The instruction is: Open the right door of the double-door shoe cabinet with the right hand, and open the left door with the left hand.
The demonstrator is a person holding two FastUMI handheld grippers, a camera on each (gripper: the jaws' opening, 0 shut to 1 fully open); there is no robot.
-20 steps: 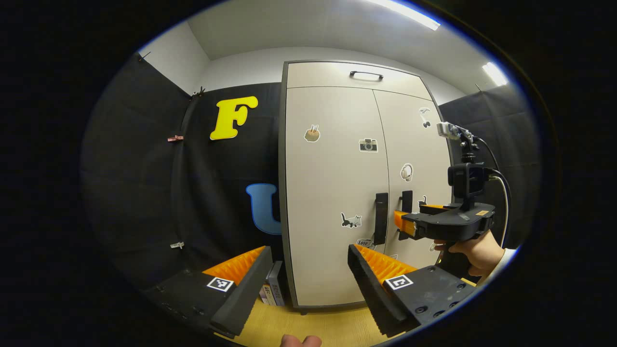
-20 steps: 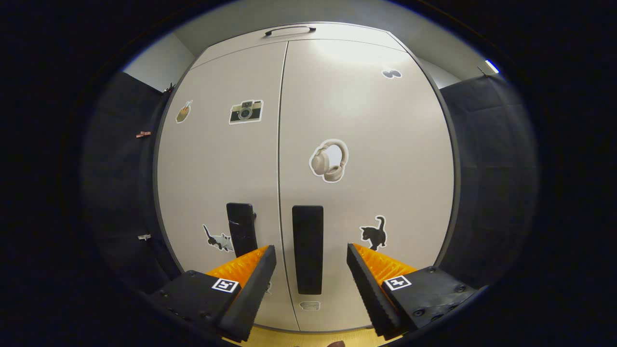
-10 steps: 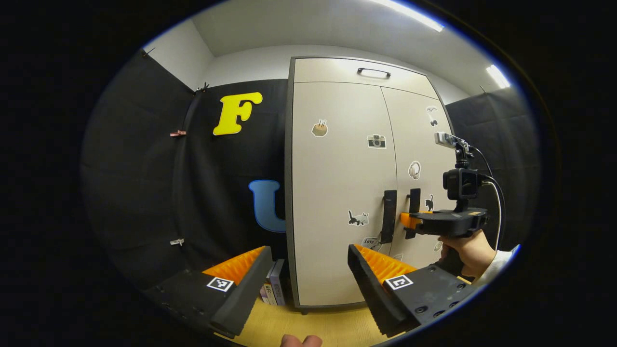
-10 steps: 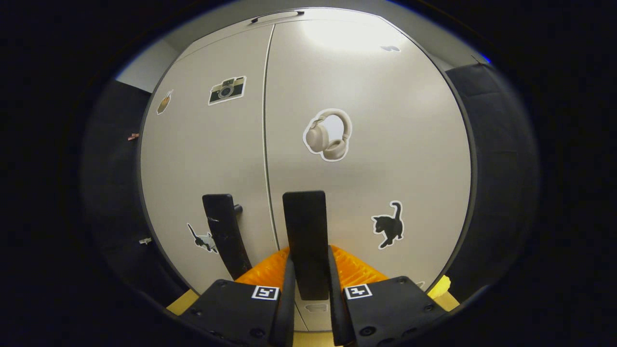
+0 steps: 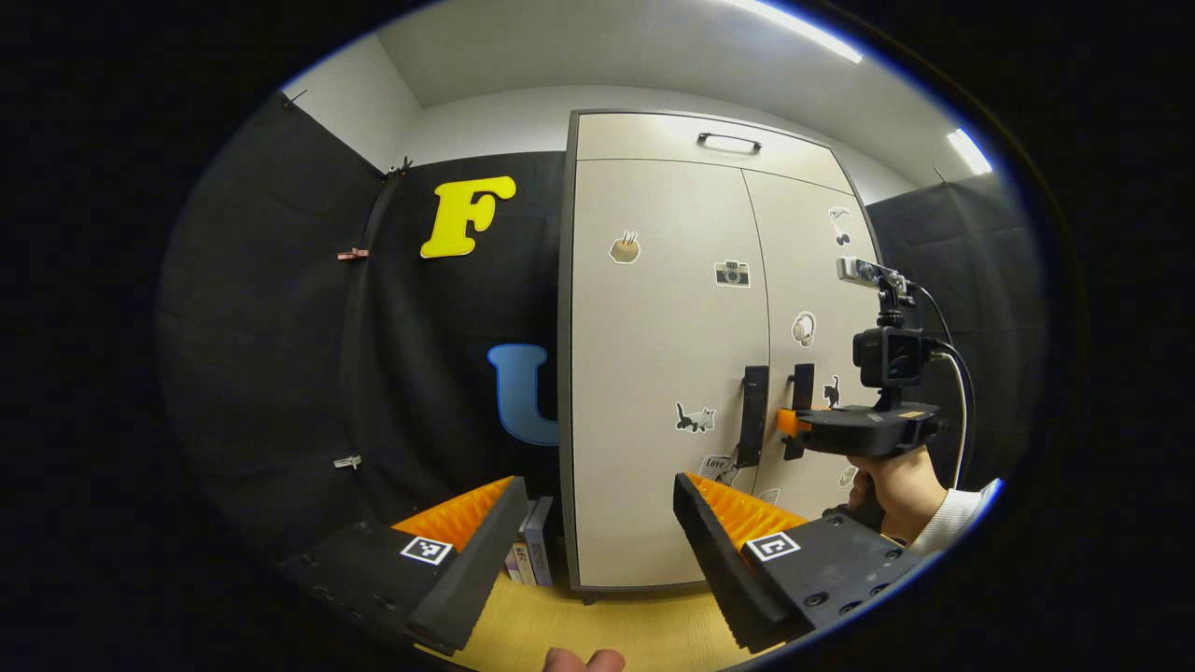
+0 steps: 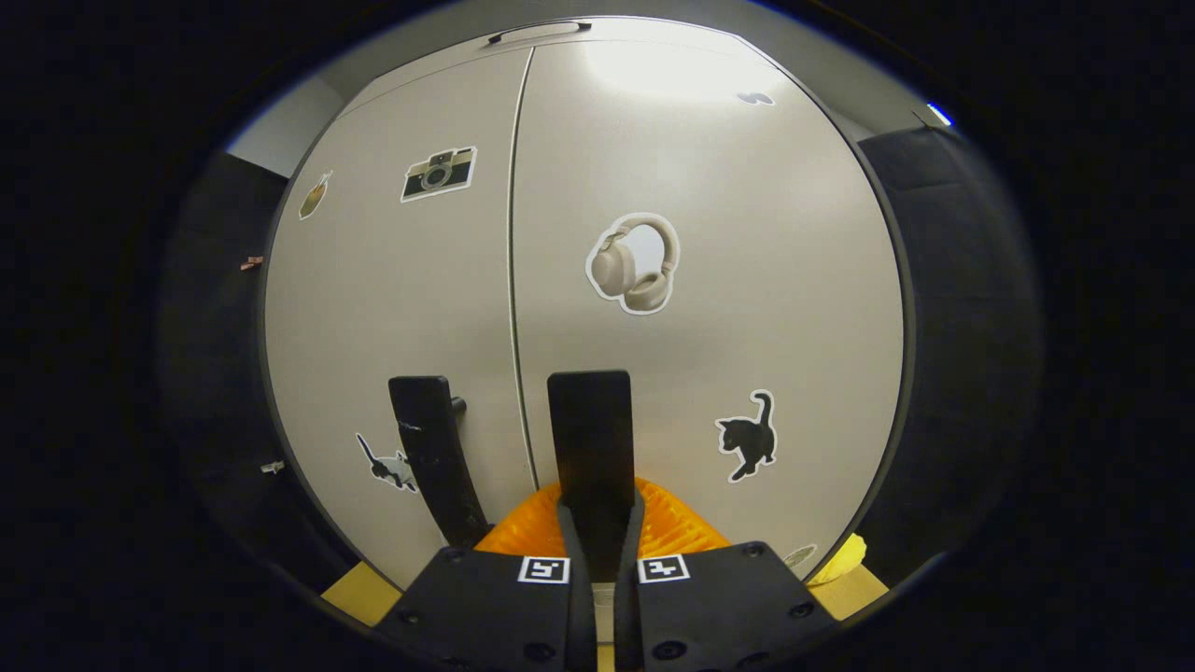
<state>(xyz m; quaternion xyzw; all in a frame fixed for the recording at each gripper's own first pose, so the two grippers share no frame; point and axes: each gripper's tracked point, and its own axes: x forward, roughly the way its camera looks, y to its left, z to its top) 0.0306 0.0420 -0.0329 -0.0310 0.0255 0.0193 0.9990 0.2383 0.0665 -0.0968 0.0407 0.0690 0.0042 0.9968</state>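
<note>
Black, the right door's handle (image 6: 589,439) stands at lower centre of the right gripper view, with the right gripper (image 6: 600,546) now pinched tighter on it than half a second ago. Both cabinet doors look flush and closed. In the left gripper view the left gripper (image 5: 597,523) stays spread wide, well short of the left door's handle (image 5: 752,415), which sits right of centre.

The left claw (image 5: 597,523) hangs wide open, well short of the closed shoe cabinet (image 5: 653,373); the right claw (image 5: 792,425) sits at the right door handle (image 5: 801,411).
</note>
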